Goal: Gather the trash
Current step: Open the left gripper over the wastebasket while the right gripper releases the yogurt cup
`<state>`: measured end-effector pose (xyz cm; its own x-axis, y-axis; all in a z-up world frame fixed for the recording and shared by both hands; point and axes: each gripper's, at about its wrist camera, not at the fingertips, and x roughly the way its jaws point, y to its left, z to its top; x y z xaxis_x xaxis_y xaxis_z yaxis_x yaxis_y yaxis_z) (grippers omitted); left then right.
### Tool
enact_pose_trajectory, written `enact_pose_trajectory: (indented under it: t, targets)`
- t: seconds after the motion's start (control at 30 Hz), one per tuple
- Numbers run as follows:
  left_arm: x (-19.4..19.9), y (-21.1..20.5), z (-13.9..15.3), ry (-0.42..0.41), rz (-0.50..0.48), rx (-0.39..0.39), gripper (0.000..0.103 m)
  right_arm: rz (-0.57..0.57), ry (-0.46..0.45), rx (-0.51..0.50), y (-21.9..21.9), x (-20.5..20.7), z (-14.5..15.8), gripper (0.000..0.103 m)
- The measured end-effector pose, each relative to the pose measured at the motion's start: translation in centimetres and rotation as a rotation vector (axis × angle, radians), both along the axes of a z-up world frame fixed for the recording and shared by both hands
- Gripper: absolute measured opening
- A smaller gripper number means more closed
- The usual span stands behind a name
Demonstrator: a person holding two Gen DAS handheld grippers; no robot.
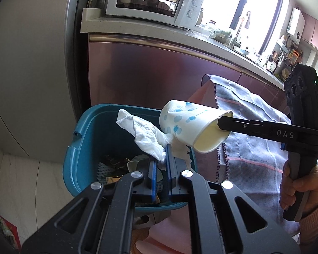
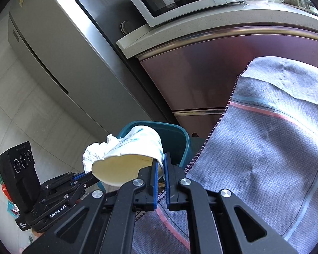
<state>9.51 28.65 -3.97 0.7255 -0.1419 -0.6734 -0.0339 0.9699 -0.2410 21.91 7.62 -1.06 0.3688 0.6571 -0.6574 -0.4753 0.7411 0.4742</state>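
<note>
Two pieces of trash hang over the bin [image 1: 82, 139], one in each gripper. A cup [image 1: 186, 124] of white paper with blue dots lies on its side in the air, mouth toward the person, and the right gripper [image 1: 219, 122] has its jaws clenched on the cup's rim, one finger inside the mouth and the other outside the wall. From the right wrist view the same rim sits pinched between the blue pads [image 2: 156, 169] of that gripper [image 2: 161, 165]. A crumpled white tissue [image 1: 142, 131] sticks up from the left gripper [image 1: 160, 160], whose jaws are clenched on its lower end; the tissue touches the cup's underside. Both pieces are above the teal bin, which stands on the floor and already contains dark scraps and other waste. A grey cloth [image 1: 248, 127] with a pink stripe hangs just beside the bin on its right. Behind the bin stand maroon cabinet doors [image 1: 150, 74] under a pale counter [image 1: 137, 29] that carries a white microwave [image 1: 154, 0]. A steel fridge [image 2: 59, 63] stands to the left. A hand [image 1: 301, 188] in a pink sleeve grips the right gripper's handle.
</note>
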Motion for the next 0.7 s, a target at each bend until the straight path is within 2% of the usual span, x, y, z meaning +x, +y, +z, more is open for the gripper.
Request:
enact_pose_trajectory:
  t: [0.7]
  targets:
    - [1.7, 0.3, -2.3, 0.052, 0.023, 0.006, 0.007, 0.018, 0.036, -0.053, 2.6, 1.3, -1.4, 0.007]
